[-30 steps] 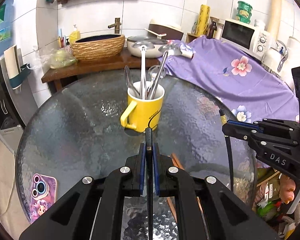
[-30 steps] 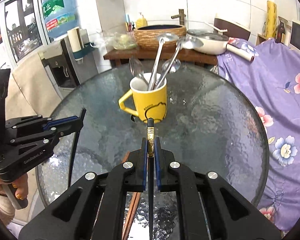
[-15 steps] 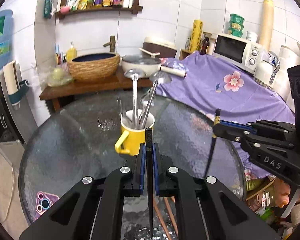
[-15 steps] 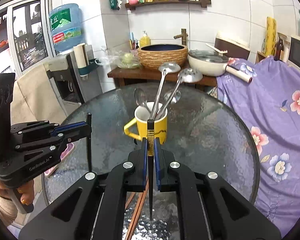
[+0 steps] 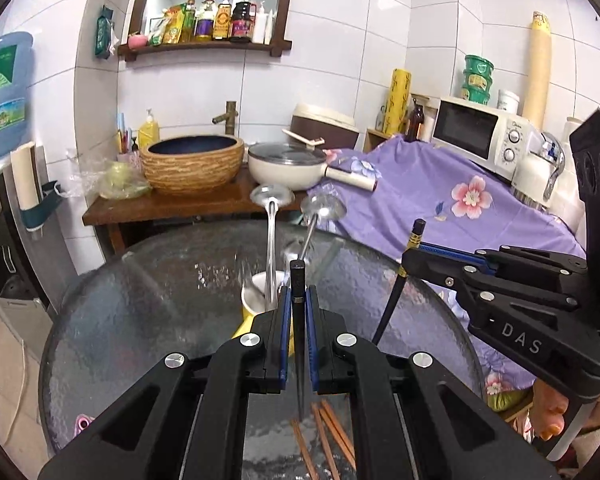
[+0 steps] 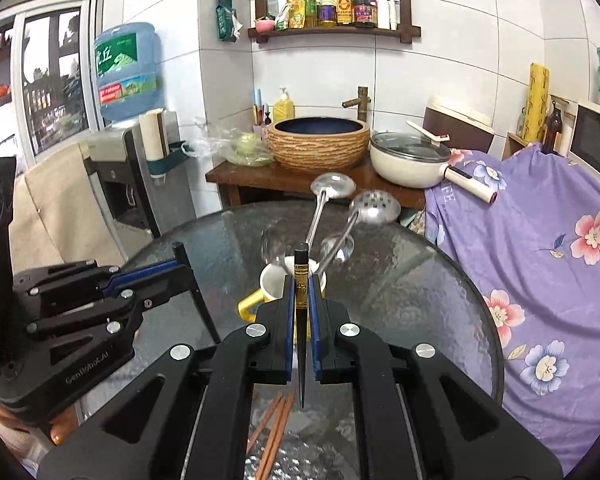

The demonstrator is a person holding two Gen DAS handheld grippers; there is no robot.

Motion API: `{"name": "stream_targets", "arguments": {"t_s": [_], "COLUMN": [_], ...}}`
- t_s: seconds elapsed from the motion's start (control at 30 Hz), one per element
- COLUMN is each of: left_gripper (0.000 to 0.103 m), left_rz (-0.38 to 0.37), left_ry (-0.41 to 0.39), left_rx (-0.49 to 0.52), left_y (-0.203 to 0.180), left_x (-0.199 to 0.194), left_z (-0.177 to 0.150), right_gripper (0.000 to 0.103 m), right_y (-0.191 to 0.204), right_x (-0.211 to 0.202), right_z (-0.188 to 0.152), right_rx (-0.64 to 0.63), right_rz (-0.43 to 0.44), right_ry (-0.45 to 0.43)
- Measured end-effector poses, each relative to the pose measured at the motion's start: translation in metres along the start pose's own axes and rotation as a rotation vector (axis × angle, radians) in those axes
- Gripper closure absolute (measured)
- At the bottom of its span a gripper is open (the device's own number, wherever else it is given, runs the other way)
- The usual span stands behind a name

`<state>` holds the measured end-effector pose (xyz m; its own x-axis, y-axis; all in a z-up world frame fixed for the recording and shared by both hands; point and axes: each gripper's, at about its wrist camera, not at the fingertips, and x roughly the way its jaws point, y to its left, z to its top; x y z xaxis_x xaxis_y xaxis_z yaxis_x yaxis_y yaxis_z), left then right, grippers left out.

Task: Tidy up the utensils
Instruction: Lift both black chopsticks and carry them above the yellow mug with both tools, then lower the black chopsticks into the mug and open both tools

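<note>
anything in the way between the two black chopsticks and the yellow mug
No separate obstacle shows. The left gripper and right gripper each hold a black chopstick short of the yellow mug, but ladles crowd its opening.

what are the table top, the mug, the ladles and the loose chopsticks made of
Table top: textured glass, seemingly; pebbled, translucent, glinting.
Mug: likely glazed ceramic; glossy yellow outside, white inside.
Ladles: polished metal, probably stainless steel; mirror-bright bowls, thin shiny handles.
Loose chopsticks: reddish-brown and matte, looks like wood or bamboo, though too small to be sure.
</note>
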<state>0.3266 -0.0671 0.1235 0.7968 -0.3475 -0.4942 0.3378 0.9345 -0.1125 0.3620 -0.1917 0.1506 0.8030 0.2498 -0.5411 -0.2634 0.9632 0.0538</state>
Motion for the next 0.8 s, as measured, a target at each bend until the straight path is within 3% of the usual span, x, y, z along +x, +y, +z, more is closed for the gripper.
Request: {"name": "stream_targets", "arguments": {"t_s": [0.5, 0.8], "left_gripper": [0.096, 0.096], "left_rz": [0.034, 0.076], "left_ry": [-0.145, -0.180], "left_rx": [-0.015, -0.079], "left_y": [0.005, 0.020], "left_x": [-0.022, 0.007], "left_z": [0.082, 0.108], "right_gripper": [0.096, 0.096], "right_y": [-0.012, -0.028], "right_x": [-0.005, 0.027], "right_z": [0.101, 0.121], "right_rx": [0.032, 0.093], "right_rz": [-0.024, -0.023], "right_ry": [-0.100, -0.115]}}
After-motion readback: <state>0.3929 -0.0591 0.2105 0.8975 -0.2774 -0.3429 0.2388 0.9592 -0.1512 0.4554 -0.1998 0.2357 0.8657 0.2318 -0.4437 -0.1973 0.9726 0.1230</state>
